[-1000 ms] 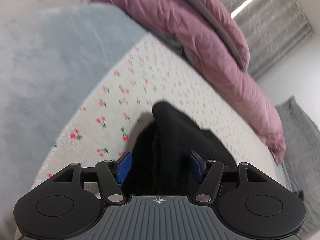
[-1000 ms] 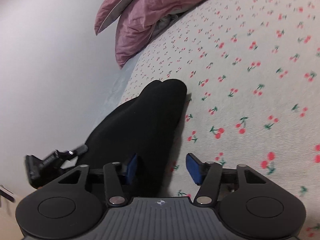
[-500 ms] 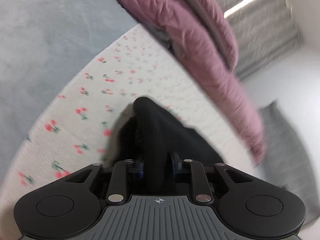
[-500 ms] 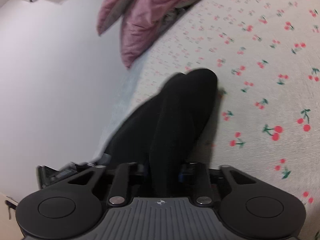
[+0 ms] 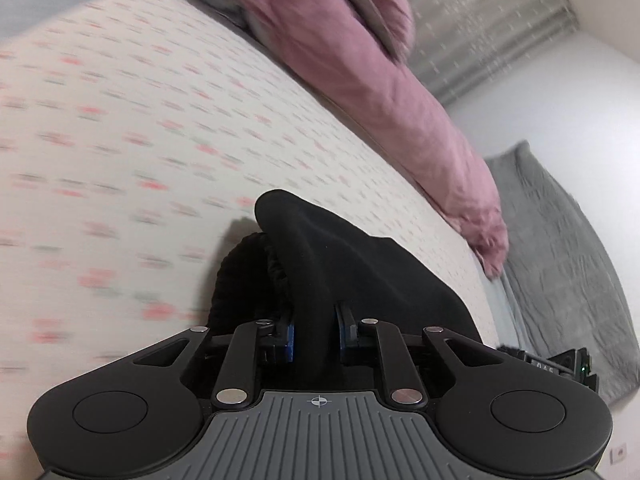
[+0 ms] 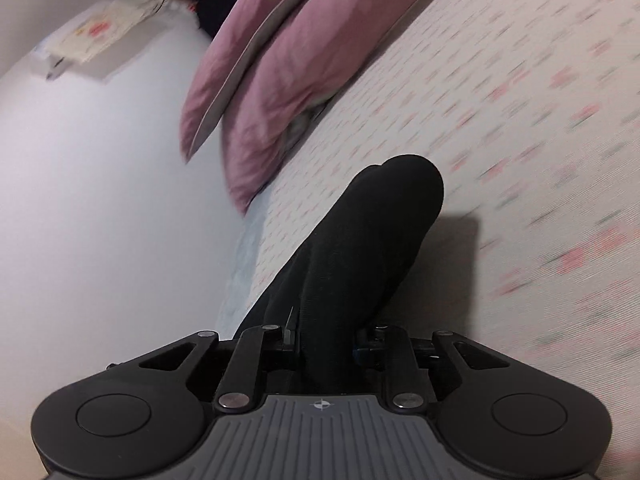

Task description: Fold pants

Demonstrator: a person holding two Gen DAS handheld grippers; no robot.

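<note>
Black pants (image 5: 340, 260) lie bunched on a white bed sheet with a cherry print (image 5: 120, 140). My left gripper (image 5: 314, 328) has a fold of the black cloth between its blue pads, and its jaws are still closing on it. In the right wrist view the same pants (image 6: 372, 240) rise in a thick roll from my right gripper (image 6: 326, 340), whose pads press on the cloth from both sides. The far end of the pants is lifted off the sheet and casts a shadow. Part of the right gripper (image 5: 560, 364) shows at the lower right of the left wrist view.
A pink duvet (image 5: 380, 100) is heaped along the far side of the bed, also seen as the pink duvet (image 6: 288, 60) by a white wall (image 6: 100, 200). A grey blanket (image 5: 560, 240) lies beyond the bed's edge, under a grey curtain (image 5: 480, 20).
Both grippers went from wide open around the pants to closed on the cloth. Both have since swept sideways across the bed with the pants, and the sheet is now blurred by motion.
</note>
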